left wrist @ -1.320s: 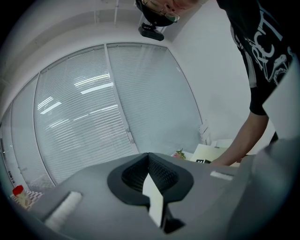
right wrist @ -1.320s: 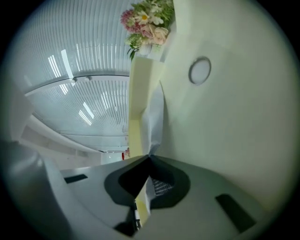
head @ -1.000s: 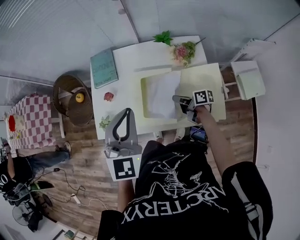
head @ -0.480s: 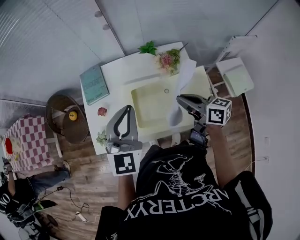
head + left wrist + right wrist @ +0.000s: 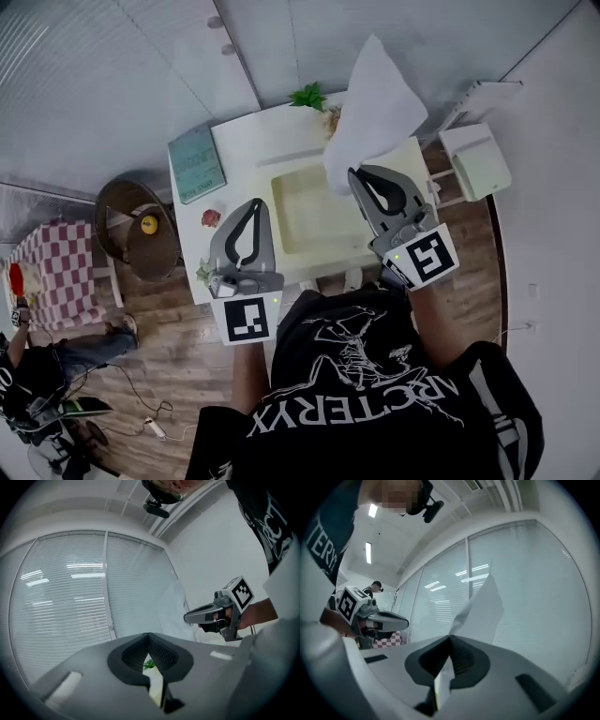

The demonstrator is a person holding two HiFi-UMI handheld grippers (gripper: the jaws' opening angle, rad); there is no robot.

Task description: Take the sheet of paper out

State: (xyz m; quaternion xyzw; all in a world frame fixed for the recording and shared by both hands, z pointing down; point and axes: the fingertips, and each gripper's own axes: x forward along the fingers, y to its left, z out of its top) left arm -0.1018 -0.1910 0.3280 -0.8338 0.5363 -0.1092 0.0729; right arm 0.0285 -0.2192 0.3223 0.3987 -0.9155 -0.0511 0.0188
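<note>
In the head view a white sheet of paper hangs in the air above the table, pinched at its lower edge by my right gripper. The right gripper view shows the sheet rising from the shut jaws. Below it a pale yellow folder lies open on the white table. My left gripper hovers at the table's near left edge, shut with nothing in it. Each gripper view shows the other gripper held up alongside.
A teal book lies at the table's left. Flowers and a green sprig sit at its far edge, small trinkets near the left front. A wicker chair stands left, a white stand right.
My right gripper has risen from the folder toward the head camera, carrying the sheet clear of it. The left gripper has tilted upward but stayed near the table's front left.
</note>
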